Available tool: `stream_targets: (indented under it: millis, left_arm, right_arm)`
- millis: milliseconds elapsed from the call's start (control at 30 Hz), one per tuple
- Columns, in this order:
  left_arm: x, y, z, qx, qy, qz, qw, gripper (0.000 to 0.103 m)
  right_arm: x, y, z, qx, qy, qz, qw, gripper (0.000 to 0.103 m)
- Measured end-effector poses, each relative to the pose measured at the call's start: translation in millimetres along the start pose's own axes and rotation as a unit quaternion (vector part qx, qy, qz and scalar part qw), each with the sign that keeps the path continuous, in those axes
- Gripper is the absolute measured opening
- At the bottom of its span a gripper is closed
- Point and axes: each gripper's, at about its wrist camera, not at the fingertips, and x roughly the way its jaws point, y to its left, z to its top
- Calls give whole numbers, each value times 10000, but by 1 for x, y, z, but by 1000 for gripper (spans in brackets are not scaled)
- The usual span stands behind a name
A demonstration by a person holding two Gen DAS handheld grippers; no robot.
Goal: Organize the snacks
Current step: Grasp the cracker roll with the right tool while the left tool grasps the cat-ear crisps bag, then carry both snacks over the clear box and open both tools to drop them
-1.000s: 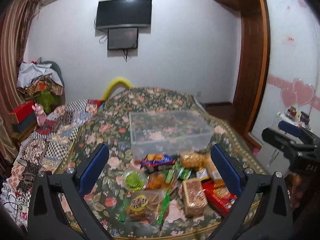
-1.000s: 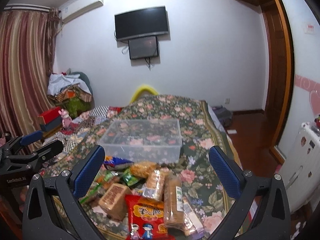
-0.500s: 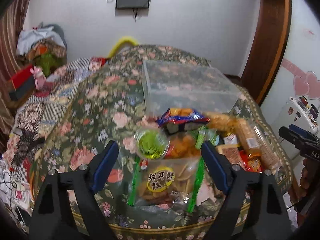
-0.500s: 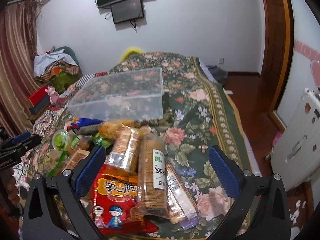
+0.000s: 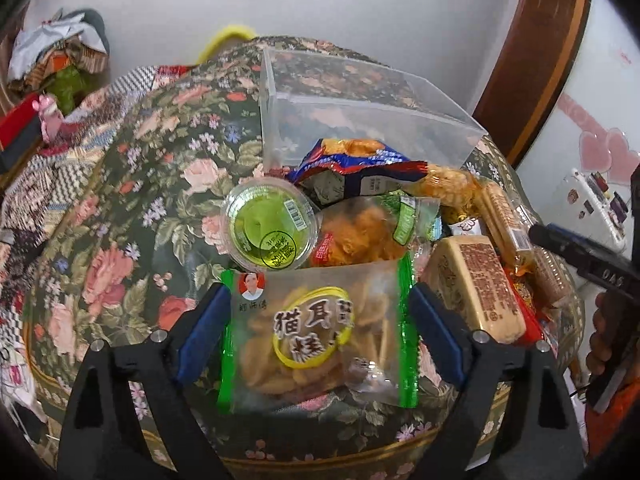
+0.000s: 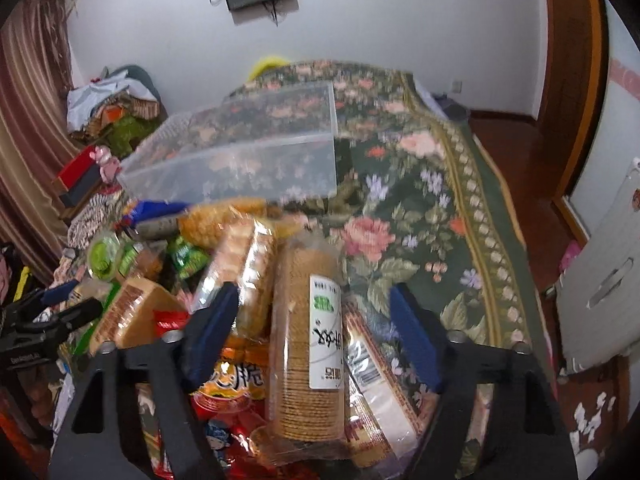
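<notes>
A pile of snacks lies on a floral bedspread in front of a clear plastic box [image 5: 360,120]. My left gripper [image 5: 316,324] is open, its blue pads on either side of a clear bag of fried crisps with green edges [image 5: 316,332]. A green jelly cup [image 5: 272,232] and a tan cake bar [image 5: 476,284] lie beside it. My right gripper [image 6: 312,336] is open around a clear sleeve of round crackers [image 6: 308,344], with a red snack bag [image 6: 232,384] under it. The clear box also shows in the right wrist view [image 6: 248,152].
The bed's front edge [image 5: 320,452] runs just below the pile. A blue and red chip bag [image 5: 352,168] leans on the box. Clothes and boxes [image 6: 104,120] pile at the left wall. A white radiator [image 6: 600,292] stands at the right.
Both grippers have moved down and forward onto the pile. The left one now straddles the crisps bag, the right one the cracker sleeve. Both have narrowed a little.
</notes>
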Motion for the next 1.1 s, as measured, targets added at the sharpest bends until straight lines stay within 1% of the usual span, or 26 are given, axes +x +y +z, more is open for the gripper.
stream_targets:
  millis: [167,300,367,400,500,567,633,767,833,933,1100]
  left_arm:
    - [5,6,0,-181,-2,-120,9998,92]
    - [6,4,-2,-79,-21,-95,9999,92]
    - [5,3,-3,-42,-36,-79,10000,92]
    - [6,3,-3,-40,-46,-71,10000,92]
    - [7,4,-4,-127,-87,-1,9999,92]
    - [6,4,-4,-191,-103,22,9998,89]
    - [5,5,-4,-208,-136,114,9996,80]
    - [0,10,-3,-264,-145,57,9995,71]
    - [-4,12,-2,-281,-166,42,9995,61]
    - [-9,12,-1,-243,-179,30,9995,53]
    - [-18,12,-1,-190,-194,50,9996,51]
  right_arm:
    - [8,-8,-4,103,218,11,9997,67]
    - [16,-8,-7,59,380,111,9992,65]
    - [17,-7,-8,13,391,134,9991,52]
    - [18,-6,-8,-2,394,138,9991,50]
    - [16,-5,-8,-40,304,59,9995,38]
    - [13,-6,-7,-17,264,89,9996,35]
    - [12,-6,-7,-10,232,100,9997,34]
    - [10,-5,-5,8,175,117,9998,32]
    - [8,-5,-4,14,134,119,9998,32]
    - [4,-4,-3,52,74,141,9999,32]
    - [-4,-3,0,97,-45,217,9997,32]
